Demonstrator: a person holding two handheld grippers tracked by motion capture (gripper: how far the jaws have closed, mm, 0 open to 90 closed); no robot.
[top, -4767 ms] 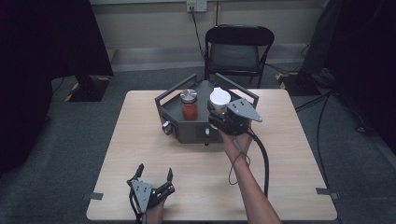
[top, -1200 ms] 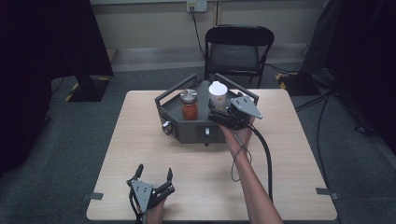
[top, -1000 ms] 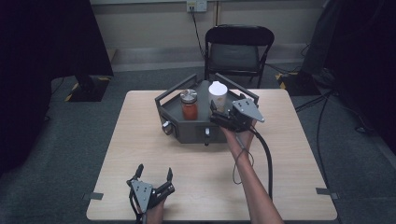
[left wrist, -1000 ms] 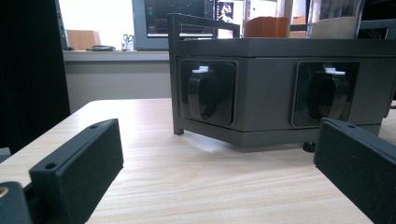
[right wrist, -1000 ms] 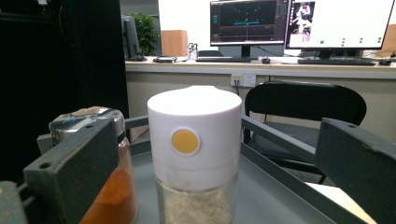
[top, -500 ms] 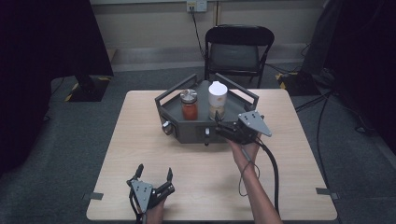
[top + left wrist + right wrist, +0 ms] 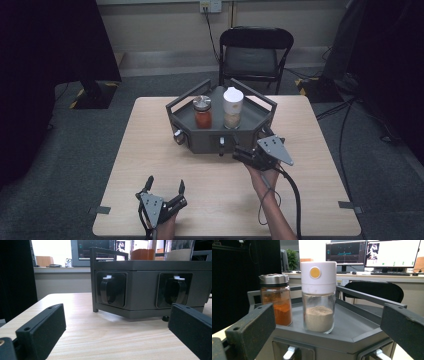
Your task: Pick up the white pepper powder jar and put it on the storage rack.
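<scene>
A dark grey hexagonal tray (image 7: 255, 117) stands at the table's far middle. In it stand a silver-lidded jar of orange spice (image 7: 202, 113) and a white-lidded jar of beige powder (image 7: 233, 108), both upright. My right gripper (image 7: 240, 155) is open just in front of the tray's front right side, holding nothing. In the right gripper view the white-lidded jar (image 7: 318, 297) and the orange jar (image 7: 276, 298) stand beyond my wide jaws. My left gripper (image 7: 165, 182) rests open near the table's front edge; the left gripper view faces two black knobs (image 7: 110, 290) on the tray's front.
A black folding chair (image 7: 255, 52) stands behind the table. The wooden tabletop (image 7: 150, 145) lies bare to the left and right of the tray. A cable (image 7: 292, 200) trails from my right gripper toward the front edge. Monitors (image 7: 372, 252) sit on a desk far behind.
My right gripper has let go of the white-lidded jar and drawn back to the tray's front right. The jar stays upright in the tray. The left gripper has not moved.
</scene>
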